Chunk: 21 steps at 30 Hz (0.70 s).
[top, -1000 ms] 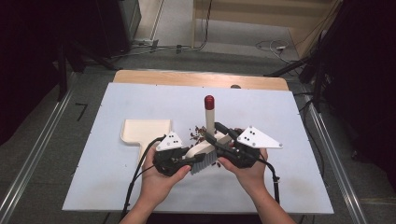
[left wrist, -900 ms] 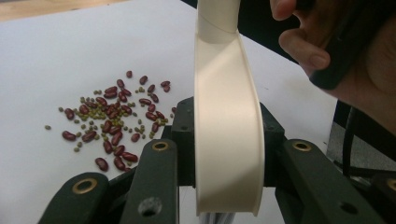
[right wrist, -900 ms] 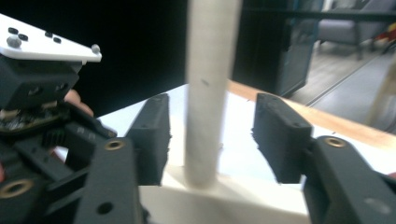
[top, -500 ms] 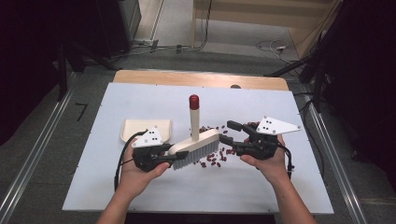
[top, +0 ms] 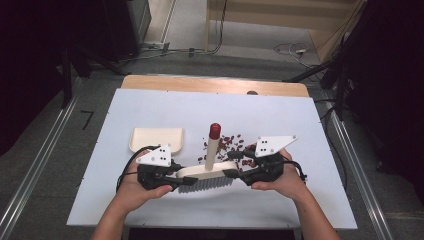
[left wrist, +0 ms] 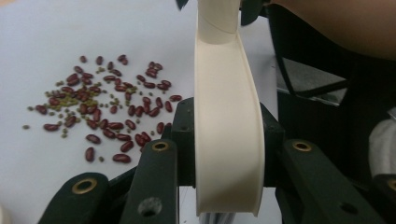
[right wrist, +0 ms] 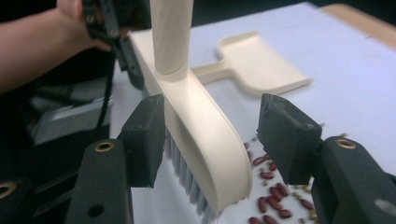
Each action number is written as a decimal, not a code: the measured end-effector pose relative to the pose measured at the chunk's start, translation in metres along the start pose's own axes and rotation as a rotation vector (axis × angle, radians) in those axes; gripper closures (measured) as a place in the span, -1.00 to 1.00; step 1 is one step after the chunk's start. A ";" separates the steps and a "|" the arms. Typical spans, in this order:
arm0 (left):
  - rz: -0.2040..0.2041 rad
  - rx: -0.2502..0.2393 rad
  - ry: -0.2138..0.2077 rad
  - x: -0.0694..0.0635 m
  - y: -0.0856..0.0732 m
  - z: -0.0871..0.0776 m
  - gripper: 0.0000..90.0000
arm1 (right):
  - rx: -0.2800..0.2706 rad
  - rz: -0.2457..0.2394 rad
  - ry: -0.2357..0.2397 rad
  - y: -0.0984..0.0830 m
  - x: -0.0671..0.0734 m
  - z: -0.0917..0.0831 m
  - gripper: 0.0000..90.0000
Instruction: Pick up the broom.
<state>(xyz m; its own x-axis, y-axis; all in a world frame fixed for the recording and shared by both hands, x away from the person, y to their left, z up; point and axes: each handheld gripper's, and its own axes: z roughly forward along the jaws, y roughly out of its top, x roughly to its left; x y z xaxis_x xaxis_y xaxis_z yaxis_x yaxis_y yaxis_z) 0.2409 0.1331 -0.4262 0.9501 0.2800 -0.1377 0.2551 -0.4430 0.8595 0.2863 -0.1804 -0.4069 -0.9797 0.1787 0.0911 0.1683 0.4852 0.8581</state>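
At the bottom centre of the high view, a person's two hands hold a cream hand brush level between two grippers above a pale blue table. The left gripper, at lower left of centre, is clamped on one end of the brush head; in the left gripper view its black jaws press both sides of the cream back. The right gripper, at lower right of centre, has its jaws apart around the other end: in the right gripper view the brush head lies against the left jaw, while the right jaw stands clear of it with a gap between. Those jaws have just been opening, with the brush end between them. The brush's handle rises upright at frame centre, topped by a red cap. Just behind the brush, right of centre, red beans mixed with small green ones lie scattered on the table. A cream dustpan lies to the left of centre, apart from the brush.

Against the frame half a second ago, the brush and both hands sit farther right in the high view, so the beans now lie behind the brush rather than in front of its bristles.
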 end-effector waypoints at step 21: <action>0.050 0.070 -0.128 -0.006 0.000 0.011 0.53 | 0.160 -0.013 0.242 -0.010 0.009 0.028 0.18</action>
<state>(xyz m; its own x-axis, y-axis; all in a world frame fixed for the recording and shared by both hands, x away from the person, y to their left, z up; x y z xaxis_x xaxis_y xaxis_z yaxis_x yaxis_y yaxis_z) 0.2376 0.1222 -0.4304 0.9759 0.1473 -0.1610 0.2145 -0.5136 0.8308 0.2785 -0.1599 -0.4291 -0.9762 -0.0284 0.2150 0.1518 0.6185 0.7710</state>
